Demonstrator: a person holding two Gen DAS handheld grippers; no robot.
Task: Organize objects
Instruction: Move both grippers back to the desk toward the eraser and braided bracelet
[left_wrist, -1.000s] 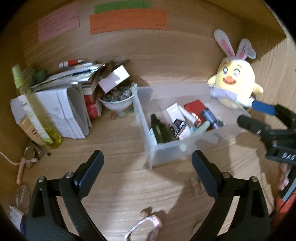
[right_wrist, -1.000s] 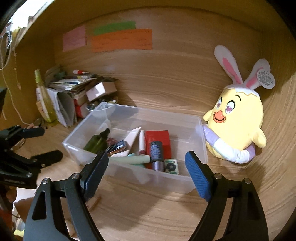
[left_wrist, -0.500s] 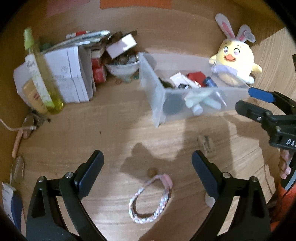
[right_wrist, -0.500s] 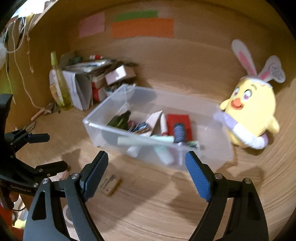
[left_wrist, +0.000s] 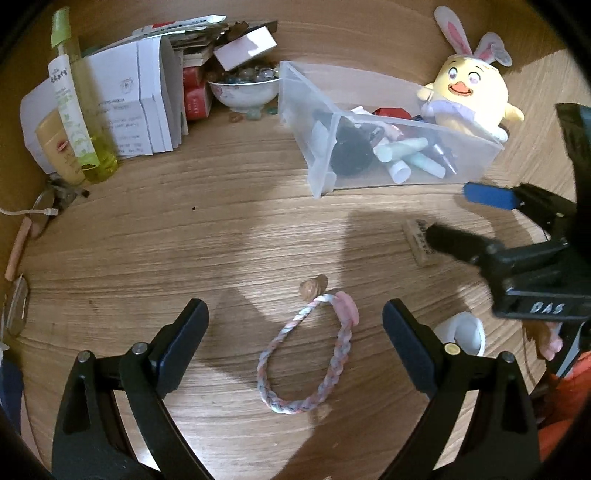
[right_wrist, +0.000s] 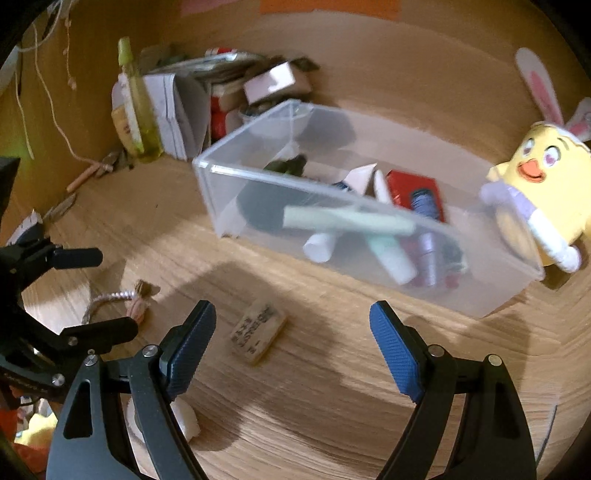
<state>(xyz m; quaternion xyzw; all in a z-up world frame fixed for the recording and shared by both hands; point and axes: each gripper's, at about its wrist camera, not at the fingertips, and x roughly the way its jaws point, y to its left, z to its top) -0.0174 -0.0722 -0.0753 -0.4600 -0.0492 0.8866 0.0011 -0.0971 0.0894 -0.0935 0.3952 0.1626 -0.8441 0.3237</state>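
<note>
A clear plastic bin (left_wrist: 317, 110) holding tubes and bottles stands on the wooden desk; it also shows in the right wrist view (right_wrist: 258, 177). A braided pastel bracelet (left_wrist: 310, 354) lies on the desk between the fingers of my open left gripper (left_wrist: 295, 325). A small brown nut (left_wrist: 313, 287) lies just beyond it. A tan eraser block (right_wrist: 258, 335) lies just beyond my open, empty right gripper (right_wrist: 291, 325); it also shows in the left wrist view (left_wrist: 421, 240), partly under the right gripper (left_wrist: 458, 218).
A yellow bunny-eared plush (left_wrist: 469, 92) sits right of the bin. Papers (left_wrist: 129, 107), a yellow-green bottle (left_wrist: 85, 122) and a bowl of glass beads (left_wrist: 243, 88) crowd the back left. A white tape roll (left_wrist: 461, 332) lies near my left gripper's right finger.
Both grippers have pulled back from the bin toward the front of the desk. The bracelet now lies between my left fingers, and the eraser has come into the right wrist view.
</note>
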